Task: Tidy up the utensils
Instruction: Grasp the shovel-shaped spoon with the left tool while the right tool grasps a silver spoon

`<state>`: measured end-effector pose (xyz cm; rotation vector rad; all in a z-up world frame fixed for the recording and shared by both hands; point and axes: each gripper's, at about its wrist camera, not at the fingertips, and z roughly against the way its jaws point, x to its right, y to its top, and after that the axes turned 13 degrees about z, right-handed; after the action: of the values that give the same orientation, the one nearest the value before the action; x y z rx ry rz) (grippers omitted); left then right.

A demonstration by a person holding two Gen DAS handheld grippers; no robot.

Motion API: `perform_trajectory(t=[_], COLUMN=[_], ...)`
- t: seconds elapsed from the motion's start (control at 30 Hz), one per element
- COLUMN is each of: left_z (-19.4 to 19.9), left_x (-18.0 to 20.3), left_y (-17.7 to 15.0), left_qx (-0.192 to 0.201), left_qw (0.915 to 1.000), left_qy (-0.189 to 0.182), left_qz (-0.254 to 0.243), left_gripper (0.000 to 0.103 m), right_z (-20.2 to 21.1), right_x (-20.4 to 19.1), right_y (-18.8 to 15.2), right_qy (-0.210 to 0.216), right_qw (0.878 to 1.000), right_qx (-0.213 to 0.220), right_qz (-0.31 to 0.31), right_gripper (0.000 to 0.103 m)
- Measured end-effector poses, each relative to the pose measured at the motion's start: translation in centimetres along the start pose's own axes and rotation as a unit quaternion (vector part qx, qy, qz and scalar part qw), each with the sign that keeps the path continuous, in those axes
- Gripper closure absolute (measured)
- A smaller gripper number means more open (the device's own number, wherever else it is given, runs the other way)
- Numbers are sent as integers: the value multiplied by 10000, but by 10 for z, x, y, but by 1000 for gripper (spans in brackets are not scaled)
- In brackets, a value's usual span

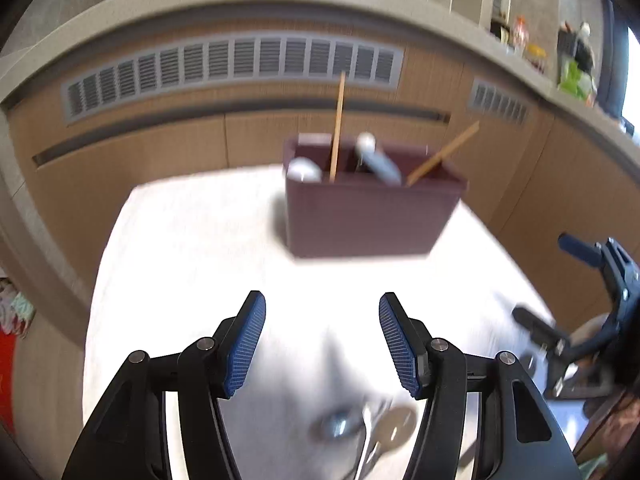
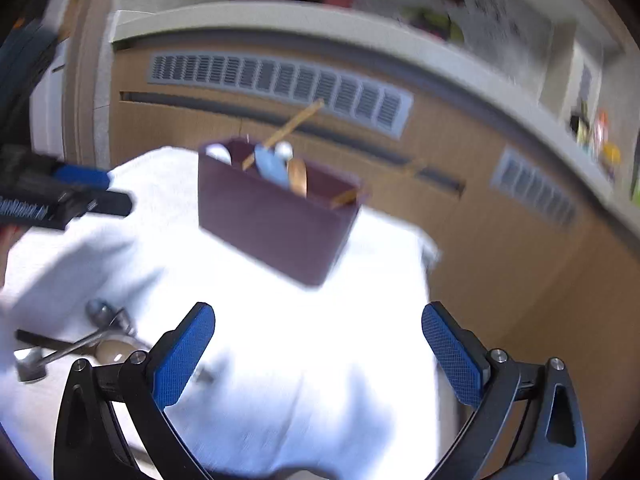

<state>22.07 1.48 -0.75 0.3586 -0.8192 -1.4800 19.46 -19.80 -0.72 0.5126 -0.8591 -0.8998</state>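
A dark maroon utensil holder (image 1: 368, 212) stands on a white cloth (image 1: 200, 248); it also shows in the right wrist view (image 2: 276, 220). It holds wooden chopsticks (image 1: 339, 128), a blue-handled utensil (image 1: 382, 164) and white-ended utensils. Loose metal spoons (image 1: 368, 428) lie on the cloth just below my left gripper (image 1: 322, 340), which is open and empty. In the right wrist view the spoons (image 2: 100, 340) lie left of my right gripper (image 2: 318, 350), which is open wide and empty. Both views are blurred.
Wooden cabinets with grey vents (image 1: 232, 64) run behind the table under a counter with clutter. The right gripper shows at the right edge of the left wrist view (image 1: 592, 304); the left gripper shows at the left of the right wrist view (image 2: 60, 196).
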Motion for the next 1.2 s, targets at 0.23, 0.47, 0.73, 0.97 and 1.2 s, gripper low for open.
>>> perform_trajectory(t=[0.23,0.47,0.73,0.97,1.2], left_z=[3,0,7,7,2], left_x=[-19,2,-3,-20,-15], left_y=[-51,-85,-84,-86,-87], left_qx=[-662,-1151,-1015,-1110,-1265], left_qw=[9977,9918,9943,9937,9918], left_qy=[-97,-200,-5,149,96], left_qz=[51,-527,-329,-53,-145], left_gripper=[43,43,43,43,43], right_z=[-9,6,9,-21,-59], right_x=[-3,-14,-32,-34,-46], right_y=[-37,-61,-80,-54,-26], right_qy=[693,971,1285,1191,1644], right_qw=[9950,9914,9845,9867,9799], right_qx=[-650,-873,-1146,-1091,-1131], right_qz=[-316,-93,330,205,-65], right_gripper=[1,1,1,1,7])
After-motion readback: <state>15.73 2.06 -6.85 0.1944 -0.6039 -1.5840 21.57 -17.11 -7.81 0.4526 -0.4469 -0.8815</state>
